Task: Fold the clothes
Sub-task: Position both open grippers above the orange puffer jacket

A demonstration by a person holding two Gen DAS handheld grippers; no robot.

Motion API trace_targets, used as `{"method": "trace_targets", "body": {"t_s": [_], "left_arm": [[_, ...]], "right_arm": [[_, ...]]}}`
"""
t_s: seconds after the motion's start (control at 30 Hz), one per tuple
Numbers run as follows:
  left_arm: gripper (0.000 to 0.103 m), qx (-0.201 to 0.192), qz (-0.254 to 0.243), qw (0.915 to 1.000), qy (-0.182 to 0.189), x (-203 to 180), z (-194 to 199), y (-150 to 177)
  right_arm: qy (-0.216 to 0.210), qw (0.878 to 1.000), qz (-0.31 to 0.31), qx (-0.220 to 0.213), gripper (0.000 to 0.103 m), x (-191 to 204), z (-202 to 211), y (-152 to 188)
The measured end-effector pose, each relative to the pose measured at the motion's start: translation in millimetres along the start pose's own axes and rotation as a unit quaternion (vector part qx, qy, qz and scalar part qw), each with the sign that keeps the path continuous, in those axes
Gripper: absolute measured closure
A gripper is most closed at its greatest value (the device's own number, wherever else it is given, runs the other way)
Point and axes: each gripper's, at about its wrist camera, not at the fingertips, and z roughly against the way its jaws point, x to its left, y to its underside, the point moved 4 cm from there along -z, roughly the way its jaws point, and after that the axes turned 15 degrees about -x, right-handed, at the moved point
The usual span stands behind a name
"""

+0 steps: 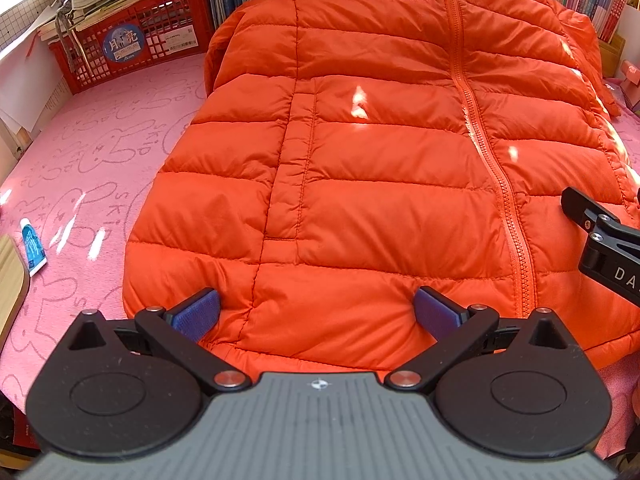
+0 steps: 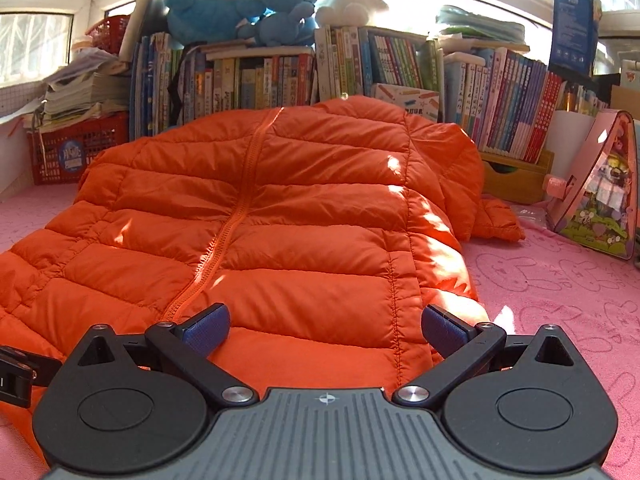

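An orange quilted down jacket lies flat, front up and zipped, on a pink patterned cloth. My left gripper is open, its blue pads on either side of the jacket's near hem, left of the zipper. My right gripper is open over the hem right of the zipper, near the jacket's right side seam. The right gripper's body shows at the right edge of the left wrist view. One sleeve lies out to the far right.
A red crate with stacked papers stands at the far left. Rows of books with plush toys on top line the back. A pink toy box stands at the right. A small blue tube and a wooden board lie at the left.
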Motion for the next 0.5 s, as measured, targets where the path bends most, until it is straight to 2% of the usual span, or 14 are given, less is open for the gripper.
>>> {"method": "trace_targets", "body": {"t_s": [0.17, 0.33, 0.5], "left_arm": [[0.0, -0.001, -0.001, 1.0, 0.001, 0, 0, 1], [0.0, -0.003, -0.002, 1.0, 0.002, 0, 1, 1], [0.0, -0.005, -0.006, 1.0, 0.003, 0, 1, 2]], "right_arm": [[-0.003, 1.0, 0.011, 0.014, 0.0, -1, 18, 4], [-0.036, 0.999, -0.007, 0.026, 0.0, -2, 37, 6], [-0.043, 0.999, 0.011, 0.001, 0.0, 4, 56, 8]]}}
